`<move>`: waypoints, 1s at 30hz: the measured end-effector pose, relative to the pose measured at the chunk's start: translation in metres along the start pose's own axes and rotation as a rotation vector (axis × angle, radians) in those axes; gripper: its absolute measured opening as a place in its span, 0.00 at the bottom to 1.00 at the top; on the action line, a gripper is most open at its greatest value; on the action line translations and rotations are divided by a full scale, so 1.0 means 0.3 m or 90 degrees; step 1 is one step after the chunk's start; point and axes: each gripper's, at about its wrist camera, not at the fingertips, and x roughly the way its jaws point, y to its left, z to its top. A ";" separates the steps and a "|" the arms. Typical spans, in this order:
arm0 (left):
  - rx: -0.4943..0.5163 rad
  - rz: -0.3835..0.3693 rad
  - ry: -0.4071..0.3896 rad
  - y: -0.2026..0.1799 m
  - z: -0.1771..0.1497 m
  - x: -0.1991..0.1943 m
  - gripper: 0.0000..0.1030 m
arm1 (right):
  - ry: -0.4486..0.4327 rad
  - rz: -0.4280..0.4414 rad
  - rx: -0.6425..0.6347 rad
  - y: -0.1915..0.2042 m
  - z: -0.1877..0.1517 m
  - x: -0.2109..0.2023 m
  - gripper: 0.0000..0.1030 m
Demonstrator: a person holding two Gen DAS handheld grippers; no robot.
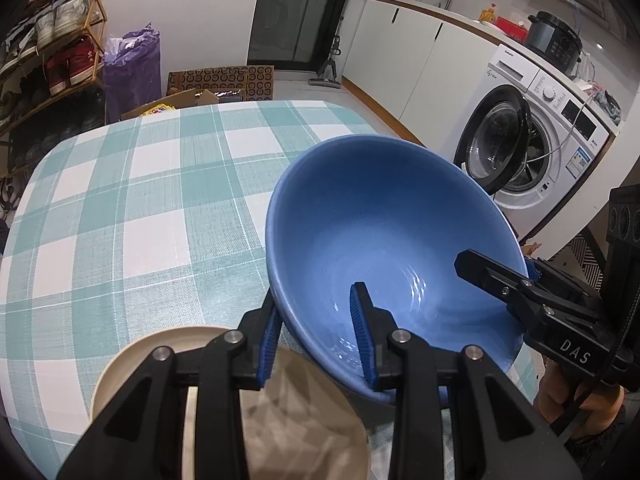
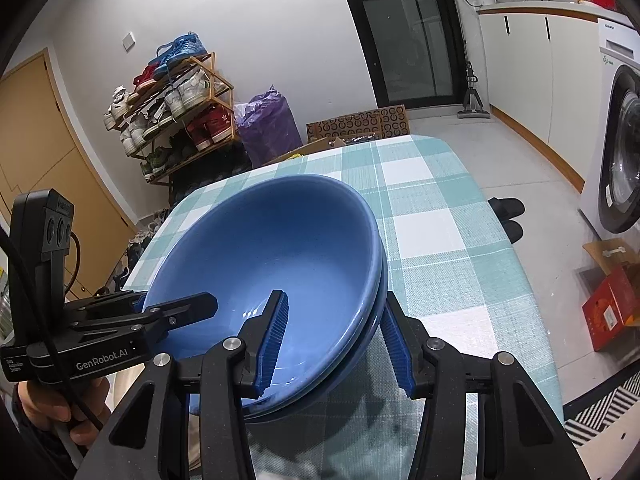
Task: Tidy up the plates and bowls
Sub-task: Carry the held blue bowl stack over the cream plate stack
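Observation:
A blue bowl (image 1: 384,216) is held tilted above the checked tablecloth (image 1: 140,208). In the right wrist view it looks like two nested blue bowls (image 2: 272,248), with a second rim showing under the first. My left gripper (image 1: 318,336) is shut on the bowl's left rim, one finger inside, one outside. My right gripper (image 2: 340,344) is shut on the opposite rim in the same way, and it shows in the left wrist view (image 1: 520,284). A beige plate (image 1: 136,364) lies on the table under my left gripper.
The table's far half is bare cloth (image 2: 432,208). A washing machine (image 1: 532,152) with its door open stands to the right. A shoe rack (image 2: 176,112), a purple bag (image 2: 268,124) and cardboard boxes (image 2: 360,124) stand beyond the table. Slippers (image 2: 508,216) lie on the floor.

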 end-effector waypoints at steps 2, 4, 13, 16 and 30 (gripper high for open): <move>0.001 0.000 -0.004 -0.004 0.000 -0.011 0.31 | -0.005 0.001 0.000 0.003 -0.001 -0.013 0.47; 0.003 0.001 -0.009 -0.008 0.001 -0.024 0.31 | -0.009 0.001 -0.002 0.007 -0.003 -0.030 0.47; 0.008 0.004 -0.028 -0.022 -0.004 -0.080 0.31 | -0.025 0.002 -0.008 0.031 -0.007 -0.084 0.47; 0.007 0.004 -0.033 -0.024 -0.007 -0.096 0.31 | -0.031 0.005 -0.011 0.040 -0.008 -0.105 0.47; 0.005 0.011 -0.060 -0.020 -0.030 -0.184 0.31 | -0.050 0.015 -0.031 0.106 -0.019 -0.186 0.47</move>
